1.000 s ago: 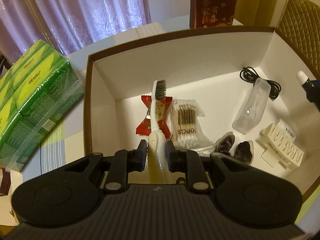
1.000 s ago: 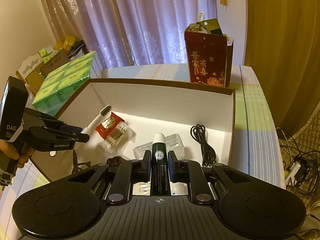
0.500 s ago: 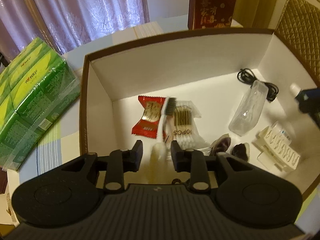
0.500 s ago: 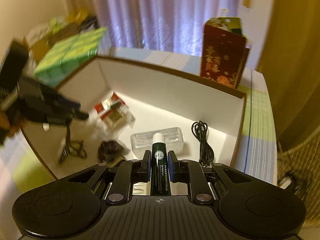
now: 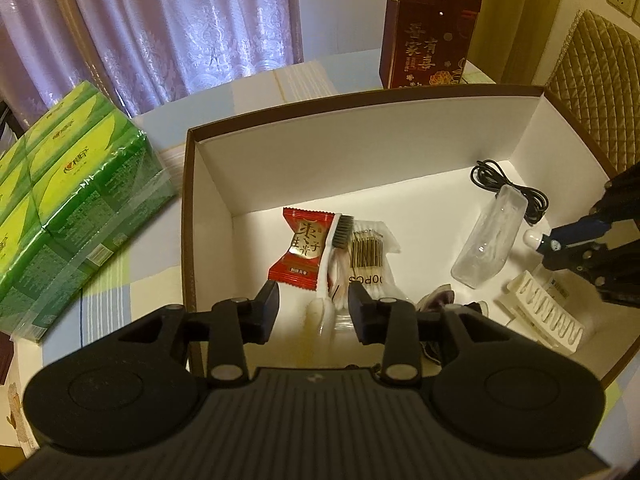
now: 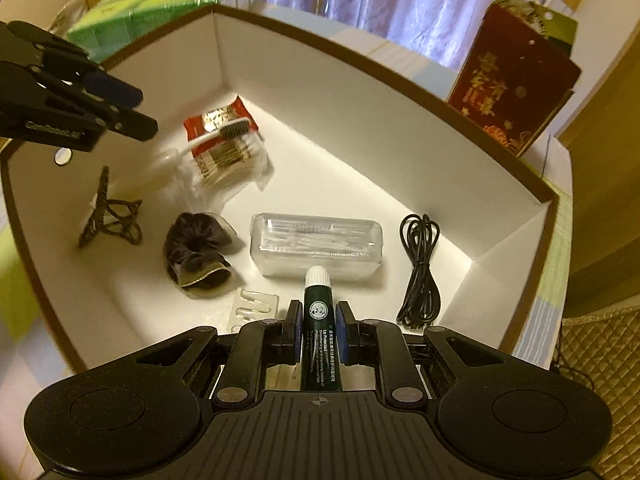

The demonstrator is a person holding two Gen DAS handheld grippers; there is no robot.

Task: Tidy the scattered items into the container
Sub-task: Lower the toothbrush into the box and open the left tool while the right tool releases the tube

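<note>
The white cardboard box (image 5: 360,148) with a brown rim holds the tidied items. My left gripper (image 5: 313,304) hangs open above the box's near left part, nothing between its fingers. Below it the white toothbrush (image 5: 331,256) lies across a red candy packet (image 5: 301,246) and a bag of cotton swabs (image 5: 366,254). My right gripper (image 6: 318,328) is shut on a dark green tube (image 6: 318,312) with a white cap, low inside the box (image 6: 360,120). The right wrist view also shows the left gripper (image 6: 142,114) and the toothbrush (image 6: 216,134).
Also in the box: a clear plastic case (image 6: 316,242), a coiled black cable (image 6: 420,264), a dark bundle (image 6: 196,248), a black wire piece (image 6: 108,216) and a white clip (image 5: 540,312). A green tissue pack (image 5: 68,200) sits left of it, a red gift bag (image 5: 428,36) behind.
My left gripper has opened and let go of the toothbrush, which dropped onto the candy packet and swabs. My right gripper has moved down into the box with the tube.
</note>
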